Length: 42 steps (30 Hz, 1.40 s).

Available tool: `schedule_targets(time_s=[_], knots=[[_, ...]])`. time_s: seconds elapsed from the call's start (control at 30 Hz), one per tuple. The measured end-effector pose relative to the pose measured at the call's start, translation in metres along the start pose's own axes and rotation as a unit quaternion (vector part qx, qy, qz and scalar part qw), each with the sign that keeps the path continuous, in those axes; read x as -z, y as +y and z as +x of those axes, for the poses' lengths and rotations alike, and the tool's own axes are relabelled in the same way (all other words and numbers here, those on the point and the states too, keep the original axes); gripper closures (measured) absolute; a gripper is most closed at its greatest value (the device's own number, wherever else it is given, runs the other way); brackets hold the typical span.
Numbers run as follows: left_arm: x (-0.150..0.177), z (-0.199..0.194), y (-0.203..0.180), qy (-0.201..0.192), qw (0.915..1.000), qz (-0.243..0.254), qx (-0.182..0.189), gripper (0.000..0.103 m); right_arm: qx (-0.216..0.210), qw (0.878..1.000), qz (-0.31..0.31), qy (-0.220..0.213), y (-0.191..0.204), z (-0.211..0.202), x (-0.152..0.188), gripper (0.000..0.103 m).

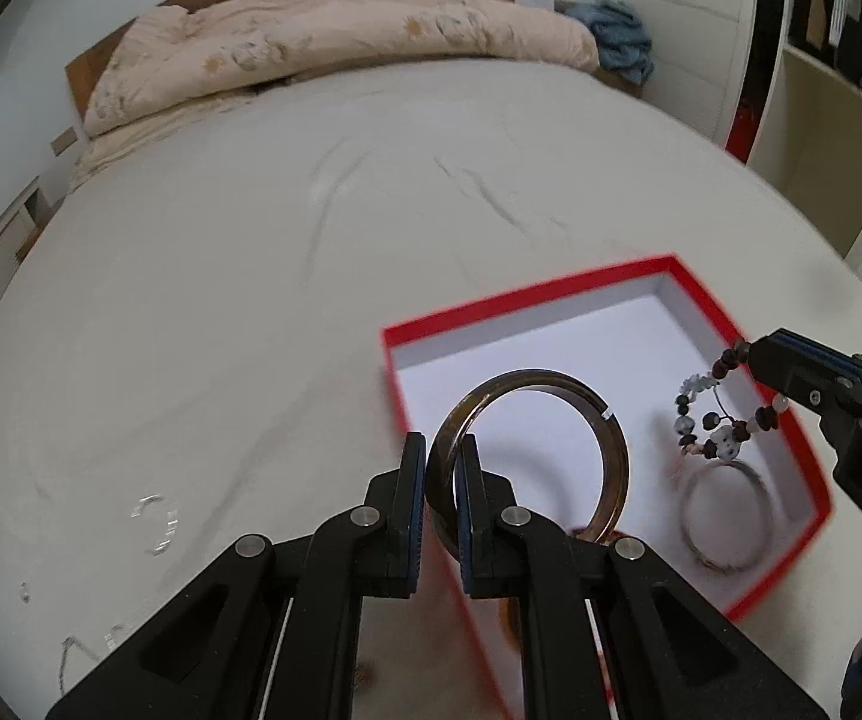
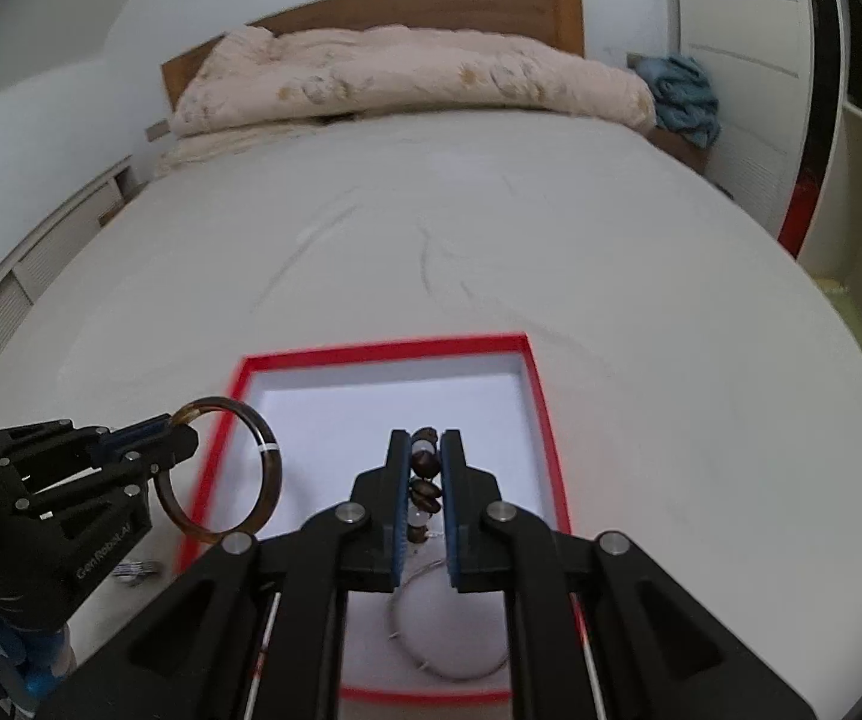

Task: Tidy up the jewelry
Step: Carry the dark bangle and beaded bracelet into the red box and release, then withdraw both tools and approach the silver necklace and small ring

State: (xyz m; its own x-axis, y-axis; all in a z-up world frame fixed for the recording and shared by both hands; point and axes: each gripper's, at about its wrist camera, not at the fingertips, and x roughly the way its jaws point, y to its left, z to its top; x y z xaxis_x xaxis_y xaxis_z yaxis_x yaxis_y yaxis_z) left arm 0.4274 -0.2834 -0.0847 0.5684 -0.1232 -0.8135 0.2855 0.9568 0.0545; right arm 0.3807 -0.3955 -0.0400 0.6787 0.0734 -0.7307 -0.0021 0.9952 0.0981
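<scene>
On the white bed (image 1: 251, 300), the red box (image 1: 551, 294) lies open — left claw (image 1: 442, 450) pinching the brown bangle (image 1: 614, 462) over its left edge, right claw (image 2: 425, 450) clamping the beaded bracelet (image 2: 423, 480) above its middle.

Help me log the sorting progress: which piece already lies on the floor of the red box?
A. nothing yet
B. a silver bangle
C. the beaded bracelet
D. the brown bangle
B: the silver bangle lies flat inside the red box, while the brown bangle and beaded bracelet are each held above it in closed jaws.
</scene>
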Motion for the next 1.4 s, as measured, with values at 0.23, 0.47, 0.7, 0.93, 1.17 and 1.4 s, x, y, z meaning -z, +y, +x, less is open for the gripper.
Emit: schedule_targets(time_s=[0.23, 0.47, 0.7, 0.93, 1.17, 1.4], knots=[[0.018, 0.03, -0.016, 0.023, 0.9996, 0.018, 0.0, 0.094, 0.017, 0.999, 0.01, 0.029, -0.021, 0.024, 0.03, 0.094], [0.023, 0.031, -0.023, 0.024, 0.9995, 0.018, -0.004, 0.091, 0.031, 0.999, 0.0, 0.035, -0.03, 0.019, 0.039, 0.092], [0.023, 0.006, -0.021, 0.009, 0.9999, 0.007, 0.004, 0.072, 0.032, 0.999, -0.012, 0.022, -0.025, -0.003, 0.037, 0.068], [0.035, -0.065, -0.004, -0.024, 0.9997, -0.004, 0.002, 0.071, 0.036, 0.999, -0.016, 0.005, -0.016, -0.053, 0.04, 0.067], [0.067, -0.14, 0.022, -0.047, 0.9985, -0.022, -0.014, 0.065, 0.021, 1.0, -0.02, -0.011, 0.01, -0.116, 0.056, 0.067], [0.141, -0.201, 0.071, -0.055, 0.9954, -0.04, -0.068, 0.061, -0.006, 1.0, -0.019, -0.009, 0.045, -0.163, 0.093, 0.067]])
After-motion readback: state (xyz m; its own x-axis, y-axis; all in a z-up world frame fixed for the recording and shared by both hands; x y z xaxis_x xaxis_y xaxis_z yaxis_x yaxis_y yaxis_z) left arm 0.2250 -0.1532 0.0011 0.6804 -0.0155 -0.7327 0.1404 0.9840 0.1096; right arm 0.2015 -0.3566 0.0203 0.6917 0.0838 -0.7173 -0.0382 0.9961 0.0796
